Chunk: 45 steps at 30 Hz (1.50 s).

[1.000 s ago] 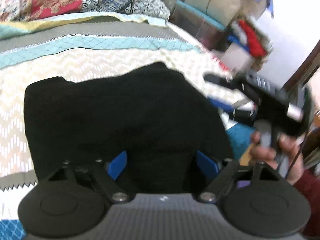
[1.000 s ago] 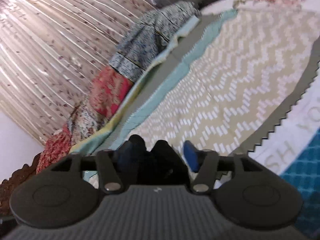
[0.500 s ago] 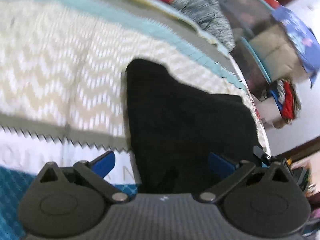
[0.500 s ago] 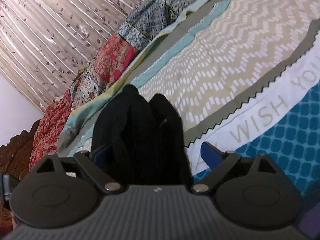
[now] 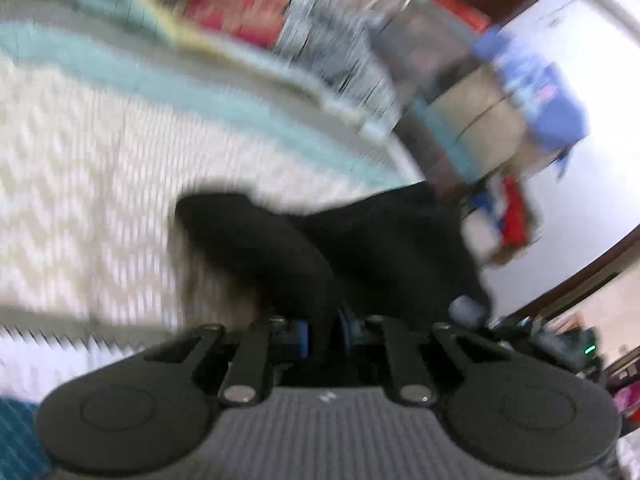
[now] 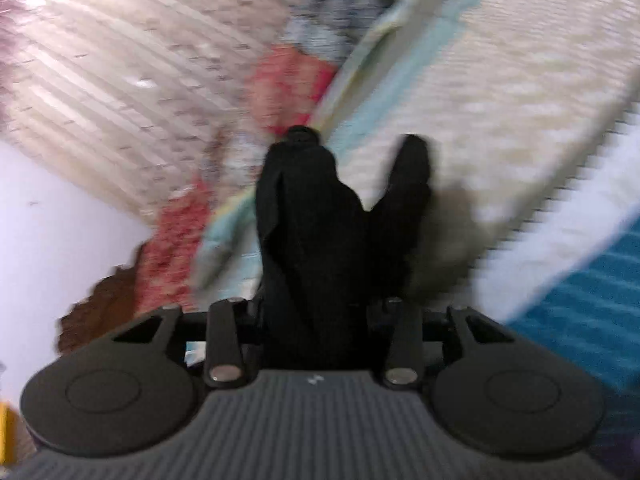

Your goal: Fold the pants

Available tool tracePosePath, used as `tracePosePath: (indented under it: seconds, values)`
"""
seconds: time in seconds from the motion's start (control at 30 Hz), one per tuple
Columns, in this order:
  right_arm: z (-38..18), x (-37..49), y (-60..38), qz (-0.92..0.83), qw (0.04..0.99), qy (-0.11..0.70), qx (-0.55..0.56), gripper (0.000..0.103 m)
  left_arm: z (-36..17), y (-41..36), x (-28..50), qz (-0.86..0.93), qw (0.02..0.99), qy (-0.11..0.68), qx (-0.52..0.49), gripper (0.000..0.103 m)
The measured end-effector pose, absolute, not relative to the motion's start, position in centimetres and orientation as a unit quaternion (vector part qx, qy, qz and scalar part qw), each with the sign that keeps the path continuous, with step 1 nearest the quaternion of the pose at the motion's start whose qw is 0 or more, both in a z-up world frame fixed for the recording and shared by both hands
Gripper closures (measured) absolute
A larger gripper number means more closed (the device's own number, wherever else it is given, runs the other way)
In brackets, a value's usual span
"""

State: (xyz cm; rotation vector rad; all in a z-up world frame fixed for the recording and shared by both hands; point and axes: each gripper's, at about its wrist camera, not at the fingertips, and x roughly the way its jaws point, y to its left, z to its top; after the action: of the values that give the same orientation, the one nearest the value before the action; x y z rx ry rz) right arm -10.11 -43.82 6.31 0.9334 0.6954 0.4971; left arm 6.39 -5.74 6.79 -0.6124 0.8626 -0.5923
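The black pants (image 5: 340,248) are bunched and lifted off the bedspread (image 5: 80,152), casting a shadow on it. My left gripper (image 5: 323,334) is shut on a fold of the black cloth, its blue pads close together. In the right wrist view the pants (image 6: 320,240) rise in two humps straight out of my right gripper (image 6: 316,332), which is shut on them; its pads are hidden by the cloth. Both views are blurred by motion.
The bedspread (image 6: 500,92) has a cream zigzag middle, a teal band and a blue patterned border (image 6: 592,292). Patterned pillows (image 5: 248,12) lie at the head. Stacked boxes and clothes (image 5: 492,120) stand beyond the bed. A curtain (image 6: 100,60) hangs behind.
Both grippers were open around the flat pants half a second ago. Now both have shut on the cloth and lifted it off the bed.
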Motion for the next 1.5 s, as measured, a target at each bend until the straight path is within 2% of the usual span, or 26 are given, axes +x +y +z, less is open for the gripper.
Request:
tracePosePath:
  seconds: [0.13, 0.23, 0.33, 0.43, 0.47, 0.5, 0.63, 0.7, 0.77, 1.03, 1.5]
  values:
    - [8.0, -9.2, -38.6, 0.310, 0.782, 0.290, 0.455, 0.060, 10.5, -1.0, 4.0, -0.267, 0.860, 0.325, -0.290, 0.090]
    - [6.8, -8.4, -34.9, 0.339, 0.768, 0.294, 0.458, 0.060, 10.6, 2.5, 2.3, -0.231, 0.880, 0.302, -0.286, 0.089]
    - [3.7, -7.8, -32.6, 0.314, 0.757, 0.344, 0.458, 0.060, 7.7, 5.4, 1.2, -0.180, 0.876, 0.330, -0.302, 0.089]
    - [0.0, -7.8, -30.7, 0.244, 0.760, 0.437, 0.414, 0.060, 2.8, 6.5, 0.9, -0.106, 0.857, 0.411, -0.292, 0.088]
    - [-0.7, -8.1, -30.5, 0.233, 0.761, 0.446, 0.410, 0.057, 1.3, 6.7, 0.7, -0.084, 0.847, 0.439, -0.287, 0.085]
    - [-1.3, -8.6, -30.9, 0.233, 0.753, 0.439, 0.431, 0.055, -0.1, 6.7, 0.6, -0.070, 0.838, 0.456, -0.290, 0.078]
    - [-1.7, -9.4, -32.4, 0.219, 0.735, 0.440, 0.467, 0.040, -1.7, 8.0, 0.4, -0.070, 0.821, 0.447, -0.348, 0.060]
    - [-1.6, -10.0, -32.8, 0.221, 0.735, 0.441, 0.465, 0.038, -1.6, 7.9, 0.9, -0.053, 0.822, 0.457, -0.336, 0.039]
    - [-1.5, -10.4, -32.5, 0.224, 0.742, 0.437, 0.457, 0.036, -1.7, 7.5, 1.5, -0.029, 0.820, 0.486, -0.300, 0.037]
    - [-2.2, -11.6, -31.2, 0.211, 0.769, 0.412, 0.441, 0.035, -1.1, 5.7, 0.1, -0.031, 0.842, 0.488, -0.227, 0.032]
    - [-2.5, -12.7, -30.9, 0.206, 0.783, 0.387, 0.441, 0.034, -1.2, 5.3, -0.7, -0.034, 0.851, 0.487, -0.192, 0.030]
